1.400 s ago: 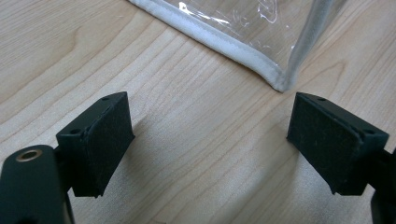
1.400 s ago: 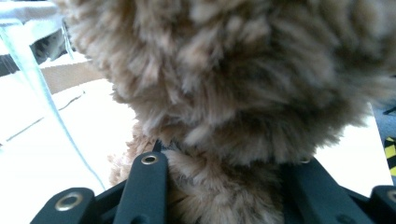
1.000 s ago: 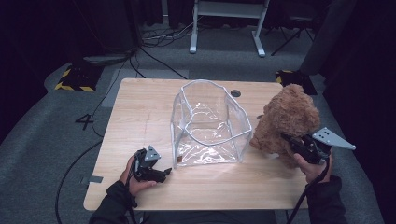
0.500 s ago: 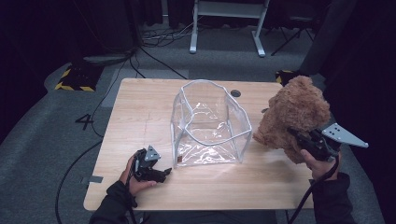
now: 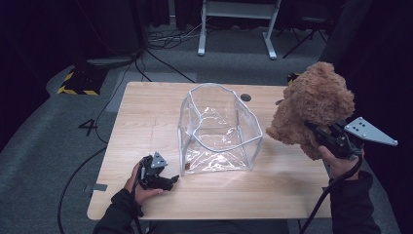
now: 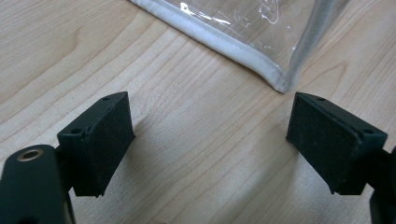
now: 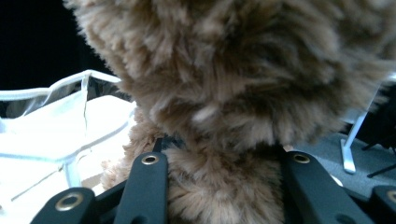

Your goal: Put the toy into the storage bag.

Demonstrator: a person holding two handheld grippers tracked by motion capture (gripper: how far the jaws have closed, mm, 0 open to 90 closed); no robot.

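My right gripper [image 7: 224,196]: both jaws clamped on brown plush bear [image 7: 243,93], fur bulging between them. Clear plastic bag [image 7: 60,126], white-edged, at left beyond.

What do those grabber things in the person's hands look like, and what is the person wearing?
Both are black. The left gripper has two square black pads with small screws, and a little grey three-cornered plate on top. The right gripper carries a bigger grey three-cornered plate dotted with holes, and a black cable hangs from it. Its jaws bear brass-coloured rivets. The person wears dark long sleeves.
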